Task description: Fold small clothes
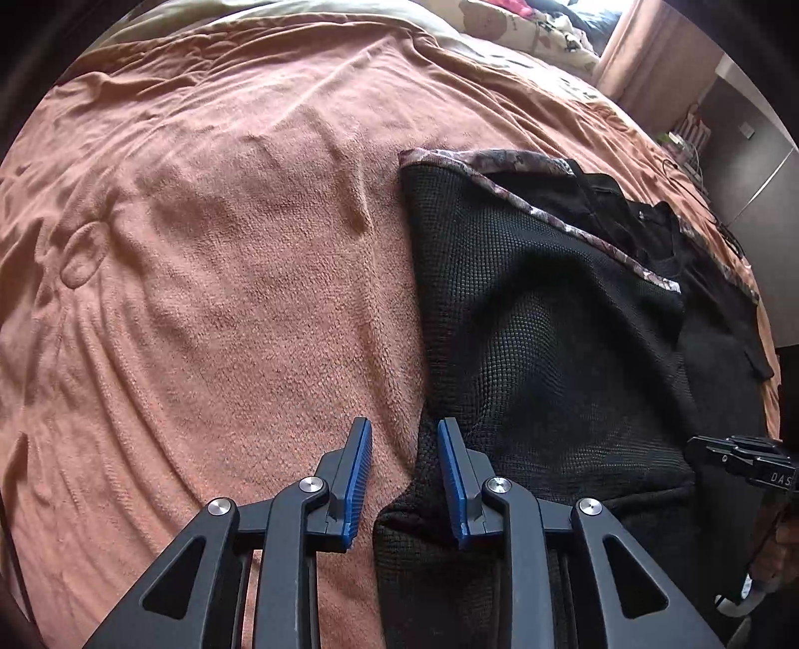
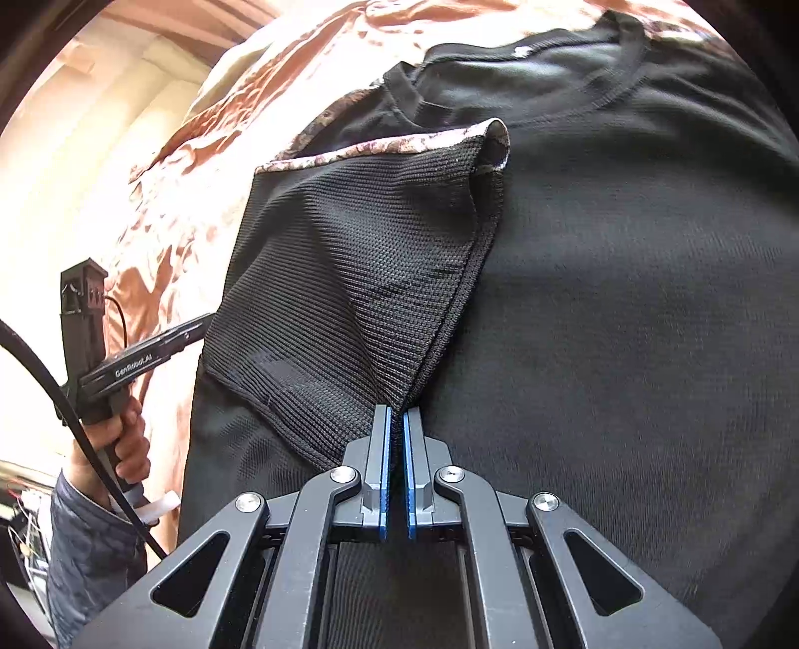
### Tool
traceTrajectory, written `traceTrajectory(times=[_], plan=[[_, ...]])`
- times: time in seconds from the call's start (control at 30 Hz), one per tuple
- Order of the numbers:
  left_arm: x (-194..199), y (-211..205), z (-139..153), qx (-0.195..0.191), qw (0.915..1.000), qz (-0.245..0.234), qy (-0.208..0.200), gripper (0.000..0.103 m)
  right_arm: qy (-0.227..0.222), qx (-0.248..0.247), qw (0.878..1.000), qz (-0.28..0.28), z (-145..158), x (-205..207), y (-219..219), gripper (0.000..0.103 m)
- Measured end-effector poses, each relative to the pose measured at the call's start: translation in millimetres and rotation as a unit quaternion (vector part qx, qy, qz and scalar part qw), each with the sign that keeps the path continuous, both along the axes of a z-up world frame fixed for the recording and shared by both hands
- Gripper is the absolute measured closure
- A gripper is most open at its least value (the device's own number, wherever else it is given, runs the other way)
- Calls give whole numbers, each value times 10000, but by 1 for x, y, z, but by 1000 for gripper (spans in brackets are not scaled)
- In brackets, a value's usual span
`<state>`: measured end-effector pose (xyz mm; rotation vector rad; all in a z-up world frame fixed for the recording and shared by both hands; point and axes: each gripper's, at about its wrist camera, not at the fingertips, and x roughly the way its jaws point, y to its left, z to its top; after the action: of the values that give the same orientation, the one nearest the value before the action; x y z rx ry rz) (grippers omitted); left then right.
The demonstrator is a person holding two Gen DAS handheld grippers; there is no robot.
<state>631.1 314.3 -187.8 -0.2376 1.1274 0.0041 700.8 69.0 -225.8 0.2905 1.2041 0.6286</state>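
A black mesh shirt (image 1: 539, 319) with camouflage trim lies on the bed. Its left side is folded over the body, inner mesh up; the fold also shows in the right wrist view (image 2: 359, 279). My left gripper (image 1: 404, 434) is open, its blue pads straddling the folded left edge of the shirt. My right gripper (image 2: 397, 417) is shut on the lower corner of the folded flap, holding it over the shirt's black front (image 2: 624, 299). The neckline (image 2: 574, 90) lies at the far end.
A salmon fleece blanket (image 1: 209, 259) covers the bed left of the shirt. Patterned bedding (image 1: 539, 30) lies at the far end. A grey cabinet (image 1: 749, 150) stands beyond the bed's right side. The person's hand holding the left gripper (image 2: 115, 434) shows in the right wrist view.
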Motion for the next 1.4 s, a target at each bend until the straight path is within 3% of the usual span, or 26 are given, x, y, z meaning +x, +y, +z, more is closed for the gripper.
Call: traceTrajectory(times=[0.2, 0.43, 0.53, 0.57, 0.6, 0.77, 0.87, 0.93, 1.0, 1.07, 1.13, 1.4], plan=[[6, 8, 13, -299, 9987, 191, -361, 74, 47, 11, 9998, 181, -1, 4, 5, 102], [30, 1, -3, -599, 9979, 123, -196, 74, -111, -48, 9999, 109, -3, 6, 3, 102], [35, -6, -8, -473, 9988, 34, -153, 77, -83, -9, 9998, 156, -7, 4, 6, 102], [36, -8, -8, -422, 9990, -14, -137, 92, -69, 5, 9998, 187, -7, 2, 6, 102], [38, -9, -7, -379, 9992, -42, -145, 97, -68, 17, 9997, 214, -7, -1, 4, 102], [40, -10, 14, 47, 9983, 166, -553, 99, -121, -43, 9993, 338, -8, -6, 2, 102], [42, -9, 9, -42, 9995, 131, -287, 99, -62, -47, 9993, 372, -9, -5, 3, 101], [40, -5, 4, -125, 9997, 186, -94, 92, 20, 29, 9993, 370, -8, -4, 0, 101], [34, -1, 3, -96, 9996, 248, -88, 72, 16, 130, 9991, 400, -5, -2, -5, 99], [25, 5, 4, -86, 9994, 321, -139, 57, -98, 195, 9991, 351, -1, -1, -12, 76], [18, 9, 3, -122, 9993, 338, -122, 56, -215, 222, 9991, 288, 3, -1, -19, 59], [-6, 2, -8, 220, 9994, 80, 248, 56, -624, -163, 9979, -3, 19, 3, -47, 58]])
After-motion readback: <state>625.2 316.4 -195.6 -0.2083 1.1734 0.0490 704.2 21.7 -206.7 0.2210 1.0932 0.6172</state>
